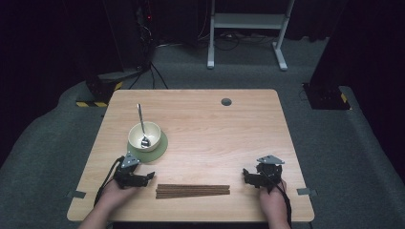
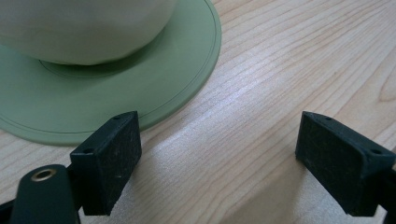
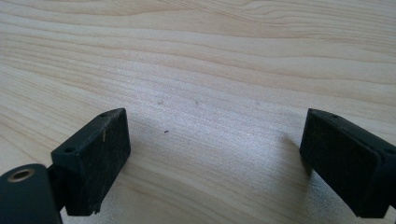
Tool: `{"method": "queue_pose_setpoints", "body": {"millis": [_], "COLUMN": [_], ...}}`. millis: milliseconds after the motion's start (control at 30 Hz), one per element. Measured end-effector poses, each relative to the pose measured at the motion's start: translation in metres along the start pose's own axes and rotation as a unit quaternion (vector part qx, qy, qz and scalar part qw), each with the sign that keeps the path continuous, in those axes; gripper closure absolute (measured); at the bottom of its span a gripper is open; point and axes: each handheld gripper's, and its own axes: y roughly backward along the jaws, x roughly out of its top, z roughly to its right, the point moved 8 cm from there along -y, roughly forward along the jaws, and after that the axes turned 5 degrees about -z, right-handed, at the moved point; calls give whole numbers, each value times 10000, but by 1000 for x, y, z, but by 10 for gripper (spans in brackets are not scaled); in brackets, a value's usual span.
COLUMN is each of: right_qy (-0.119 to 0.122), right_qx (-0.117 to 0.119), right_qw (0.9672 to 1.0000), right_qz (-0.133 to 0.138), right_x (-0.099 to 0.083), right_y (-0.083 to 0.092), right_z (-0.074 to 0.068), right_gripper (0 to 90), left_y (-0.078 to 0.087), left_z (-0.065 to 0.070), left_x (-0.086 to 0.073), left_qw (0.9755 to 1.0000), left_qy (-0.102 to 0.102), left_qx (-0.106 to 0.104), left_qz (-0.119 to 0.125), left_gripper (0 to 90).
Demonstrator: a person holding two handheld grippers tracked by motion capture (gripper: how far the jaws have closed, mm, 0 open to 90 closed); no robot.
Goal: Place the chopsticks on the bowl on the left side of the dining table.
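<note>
Both grippers spread and empty: left gripper (image 1: 143,177) just beside the green plate (image 2: 187,74), right gripper (image 1: 249,175) over bare table (image 3: 210,70). Chopsticks (image 1: 192,191) lie between them. Risk: thin sticks roll or scatter under a one-sided pinch; left elbow swing could knock the bowl (image 1: 152,130) and spoon (image 1: 140,119).

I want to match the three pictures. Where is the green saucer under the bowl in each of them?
High view: green saucer left of centre, under the bowl, just beyond the left hand-held gripper.
Left gripper view: upper left, beside the left jaw.
Right gripper view: not in this picture.
Shared landmark: the pale wooden table.
</note>
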Motion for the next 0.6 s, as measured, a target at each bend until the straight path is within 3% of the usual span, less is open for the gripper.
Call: {"method": "queue_pose_setpoints", "body": {"millis": [500, 567, 600], "right_qy": [39, 68, 61], "right_qx": [-36, 10, 14], "right_qw": [9999, 10000, 10000], "right_qz": [147, 53, 29], "right_x": [3, 2, 2], "right_y": [-3, -2, -2], "right_z": [1, 1, 1], "right_gripper": [82, 81, 80], "left_y": [1, 2, 3], "left_z": [-1, -1, -2], "left_x": [-1, -1, 0], "left_qw": [10000, 10000, 9999], "left_qy": [-55, -32, 103], "left_qx": [-45, -43, -45], "left_qz": [-22, -34, -58], "left_gripper": [152, 159, 176]}}
